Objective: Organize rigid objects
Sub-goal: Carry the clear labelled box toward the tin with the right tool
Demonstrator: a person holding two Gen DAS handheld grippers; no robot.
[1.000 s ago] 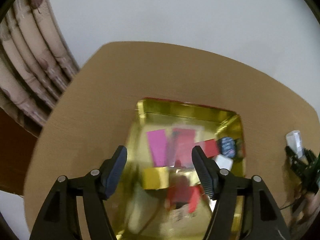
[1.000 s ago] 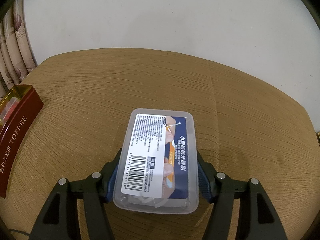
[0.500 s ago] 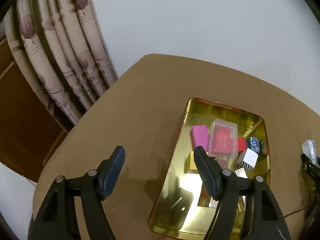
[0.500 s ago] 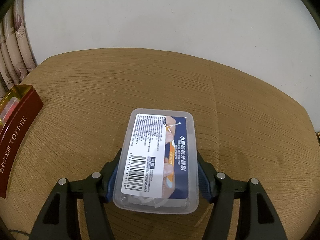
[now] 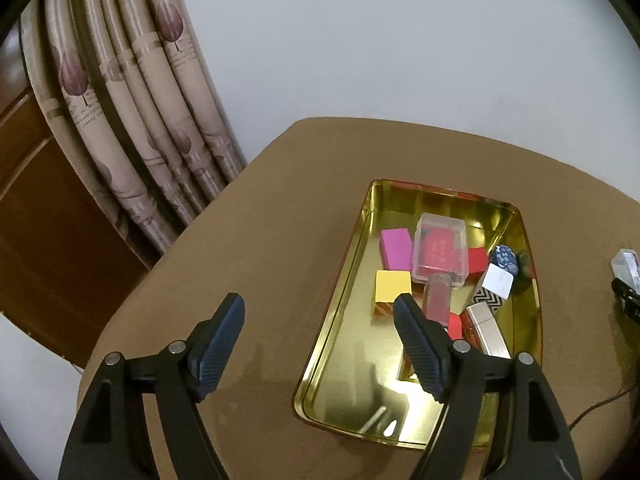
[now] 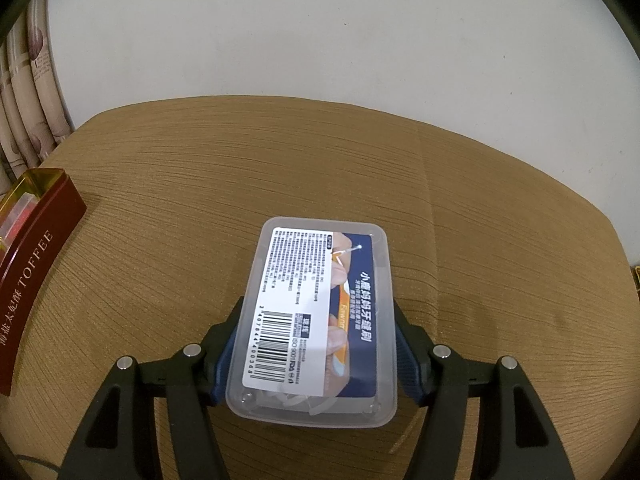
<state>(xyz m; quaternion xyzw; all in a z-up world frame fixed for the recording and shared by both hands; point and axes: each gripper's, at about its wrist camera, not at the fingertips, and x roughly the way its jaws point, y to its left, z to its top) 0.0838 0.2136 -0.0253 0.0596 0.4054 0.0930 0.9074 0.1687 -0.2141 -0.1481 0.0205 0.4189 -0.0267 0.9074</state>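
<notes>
A gold tin tray [image 5: 344, 364] sits on the brown table and holds several small things: a pink block [image 5: 395, 249], a yellow block [image 5: 393, 286], a clear case with a red insert [image 5: 441, 248], a white block [image 5: 497, 280]. My left gripper [image 5: 320, 320] is open and empty, above the tray's left edge. My right gripper [image 6: 316, 344] is shut on a clear plastic floss box [image 6: 316, 320] with a barcode label, held over the table. The tray's red side [image 6: 36, 264] reads TOFFEE at the far left of the right wrist view.
Patterned curtains [image 5: 132, 112] and a wooden panel [image 5: 36, 224] stand left of the table. A white wall lies behind. The right gripper and its box [image 5: 626, 276] show at the left wrist view's right edge. A cable [image 5: 592, 408] lies near the tray.
My left gripper has pulled up and back to the left, away from the tray, so the whole tray shows. My right gripper and the floss box have not moved.
</notes>
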